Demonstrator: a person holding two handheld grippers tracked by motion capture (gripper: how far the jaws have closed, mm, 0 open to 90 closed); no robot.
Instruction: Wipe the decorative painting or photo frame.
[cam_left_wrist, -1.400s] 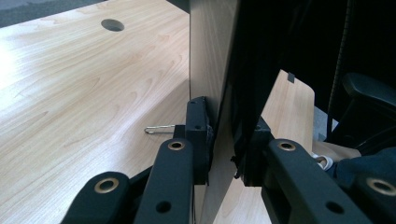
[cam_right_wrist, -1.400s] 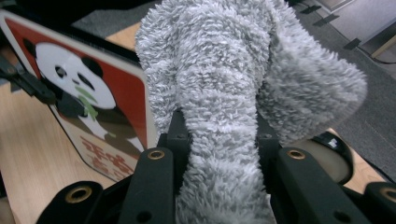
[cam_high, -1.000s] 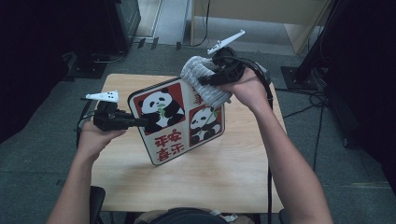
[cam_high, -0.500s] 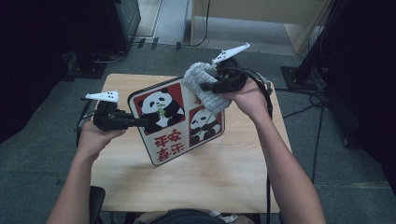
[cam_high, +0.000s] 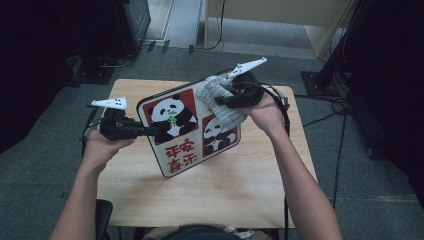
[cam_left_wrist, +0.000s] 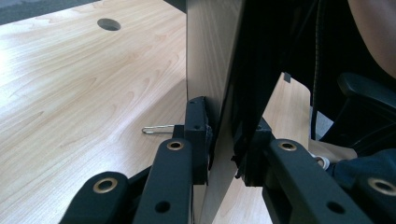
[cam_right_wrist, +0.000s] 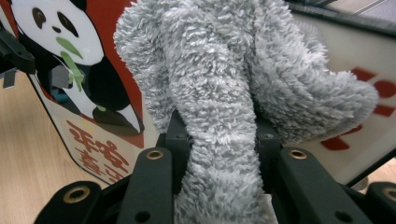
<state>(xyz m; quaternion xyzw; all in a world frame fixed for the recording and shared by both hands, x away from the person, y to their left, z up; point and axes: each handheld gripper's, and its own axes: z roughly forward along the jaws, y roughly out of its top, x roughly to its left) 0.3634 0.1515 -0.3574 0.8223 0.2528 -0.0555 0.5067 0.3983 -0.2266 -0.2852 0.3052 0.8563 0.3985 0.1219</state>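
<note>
Right claw (cam_right_wrist: 219, 140) (grey cloth (cam_right_wrist: 224, 84)) against panda board (cam_high: 187, 127)

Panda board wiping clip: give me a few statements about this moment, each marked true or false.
1. The left claw is clamped on the edge of the panda board. True.
2. The right claw holds a yellow sponge. False: it grips a grey fluffy cloth.
3. The panda board lies flat on the wooden table. False: it is propped up at a tilt, lower edge on the table.
4. The grey fluffy cloth rests against the board's printed face. True.
5. A small metal clip lies on the table beyond the left claw. True.
6. The board's pictures show tigers. False: they show pandas on red panels.
</note>
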